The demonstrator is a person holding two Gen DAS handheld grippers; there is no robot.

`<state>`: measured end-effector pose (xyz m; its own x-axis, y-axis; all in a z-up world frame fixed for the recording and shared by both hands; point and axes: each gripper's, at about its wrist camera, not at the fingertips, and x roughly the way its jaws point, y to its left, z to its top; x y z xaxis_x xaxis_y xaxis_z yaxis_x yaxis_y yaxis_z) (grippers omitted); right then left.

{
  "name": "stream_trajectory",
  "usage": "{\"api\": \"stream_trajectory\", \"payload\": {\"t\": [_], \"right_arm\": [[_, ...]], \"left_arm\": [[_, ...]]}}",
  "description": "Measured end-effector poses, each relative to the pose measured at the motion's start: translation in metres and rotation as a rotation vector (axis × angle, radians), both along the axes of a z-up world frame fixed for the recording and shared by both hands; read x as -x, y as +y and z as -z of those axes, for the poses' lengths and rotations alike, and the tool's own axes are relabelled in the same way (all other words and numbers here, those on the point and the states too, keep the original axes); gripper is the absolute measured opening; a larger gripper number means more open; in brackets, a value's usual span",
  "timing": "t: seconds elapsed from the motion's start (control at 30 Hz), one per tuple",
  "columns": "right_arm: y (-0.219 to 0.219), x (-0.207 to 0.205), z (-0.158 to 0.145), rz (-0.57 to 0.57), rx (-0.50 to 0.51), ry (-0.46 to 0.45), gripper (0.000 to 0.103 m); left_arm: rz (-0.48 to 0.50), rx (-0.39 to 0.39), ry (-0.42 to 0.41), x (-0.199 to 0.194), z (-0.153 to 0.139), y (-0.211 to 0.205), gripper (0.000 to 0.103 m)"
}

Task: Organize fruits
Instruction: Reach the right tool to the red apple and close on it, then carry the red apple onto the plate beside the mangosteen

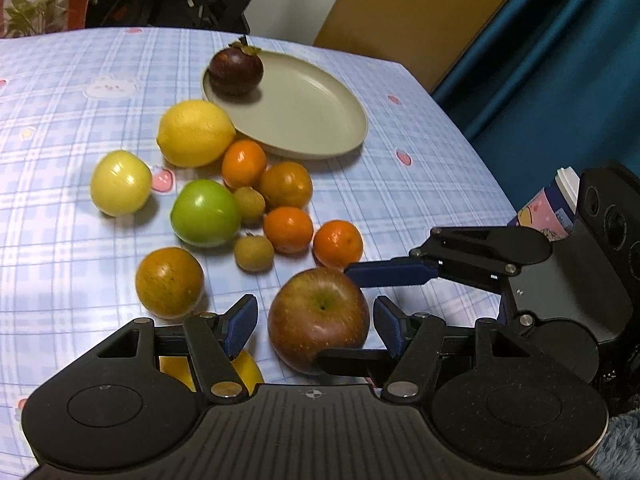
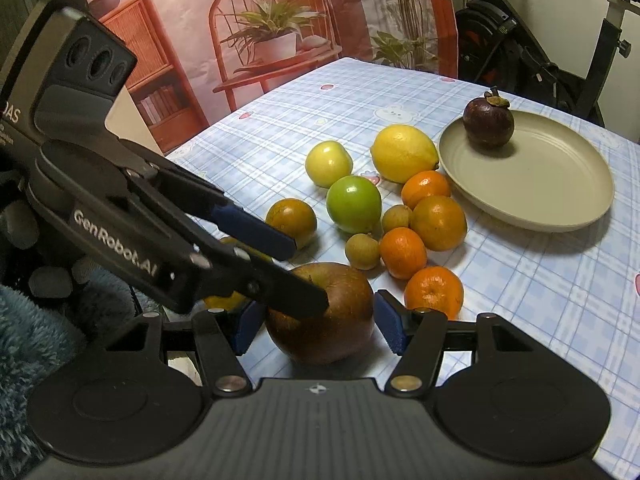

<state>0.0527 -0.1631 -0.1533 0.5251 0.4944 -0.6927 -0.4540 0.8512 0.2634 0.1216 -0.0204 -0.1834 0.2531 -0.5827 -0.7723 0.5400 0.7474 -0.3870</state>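
Closest to my cameras sits a reddish-brown apple (image 2: 320, 316) on the blue plaid tablecloth (image 2: 520, 280). My right gripper (image 2: 318, 326) brackets it, blue pads at both sides of the fruit, apparently pressing on it. My left gripper (image 1: 316, 326) reaches in from the other side, its jaws apart: in its own view the apple lies between the pads with a clear gap on each side, nothing gripped. Just beyond the apple, three small oranges (image 2: 434, 292), two tan longans (image 2: 362, 251), and two darker greenish-orange citrus fruits (image 2: 291, 222) lie close together. Behind them rest a green apple (image 2: 354, 204), a pale yellow apple (image 2: 329, 163) and a lemon (image 2: 404, 153). Farthest back, a beige plate (image 2: 560, 184) holds one dark purple mangosteen (image 2: 489, 122) near its far rim.
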Motion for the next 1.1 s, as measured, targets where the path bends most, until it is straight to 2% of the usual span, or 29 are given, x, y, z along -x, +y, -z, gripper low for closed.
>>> {"api": "stream_trajectory", "payload": {"t": [0.17, 0.4, 0.8, 1.1], "right_arm": [[0.000, 0.001, 0.001, 0.002, 0.004, -0.005, 0.063], [-0.001, 0.000, 0.007, -0.001, 0.012, 0.045, 0.066], [0.001, -0.008, 0.019, 0.028, -0.030, 0.094, 0.069], [-0.006, -0.011, 0.000, 0.049, -0.048, 0.039, 0.068]], "left_arm": [[-0.004, 0.025, 0.040, -0.005, 0.007, 0.001, 0.061], [-0.007, 0.036, 0.052, -0.005, 0.008, 0.001, 0.061], [-0.007, 0.040, 0.054, -0.006, 0.009, 0.001, 0.061], [-0.005, 0.071, -0.067, -0.011, -0.022, 0.000, 0.061]]}}
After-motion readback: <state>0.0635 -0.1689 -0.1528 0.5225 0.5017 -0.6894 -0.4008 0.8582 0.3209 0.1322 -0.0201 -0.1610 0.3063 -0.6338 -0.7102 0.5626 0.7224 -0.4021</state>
